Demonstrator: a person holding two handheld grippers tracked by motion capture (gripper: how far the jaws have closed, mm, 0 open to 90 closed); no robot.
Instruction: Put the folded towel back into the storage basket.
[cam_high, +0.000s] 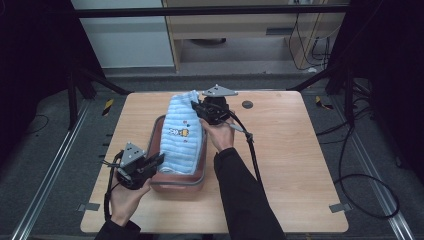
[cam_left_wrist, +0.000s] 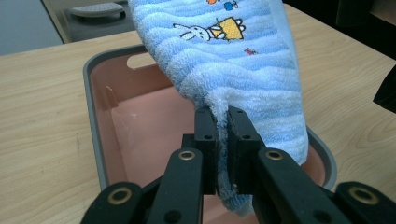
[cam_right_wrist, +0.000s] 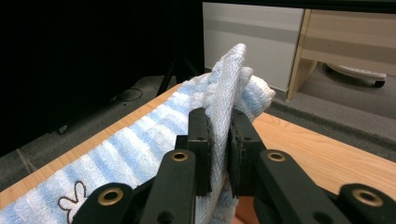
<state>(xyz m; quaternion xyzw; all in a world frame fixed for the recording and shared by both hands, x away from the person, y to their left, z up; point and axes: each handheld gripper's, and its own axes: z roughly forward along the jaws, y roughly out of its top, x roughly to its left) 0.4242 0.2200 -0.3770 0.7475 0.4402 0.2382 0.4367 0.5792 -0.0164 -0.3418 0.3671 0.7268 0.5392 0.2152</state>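
A blue-and-white striped towel (cam_high: 183, 134) with a small rabbit picture hangs stretched between my two grippers over a pink basin (cam_high: 176, 181) with a grey rim. My left gripper (cam_high: 159, 159) is shut on the towel's near edge (cam_left_wrist: 223, 140), just above the basin's near left side. My right gripper (cam_high: 198, 109) is shut on the far edge of the towel (cam_right_wrist: 223, 116), held higher beyond the basin's far end. In the left gripper view the towel (cam_left_wrist: 233, 60) drapes down into the basin (cam_left_wrist: 95, 135).
The basin sits left of centre on a wooden table (cam_high: 290, 150). A small dark round mark (cam_high: 247, 104) lies on the table near the far edge. The right half of the table is bare wood. Cables (cam_high: 360, 185) trail on the floor at right.
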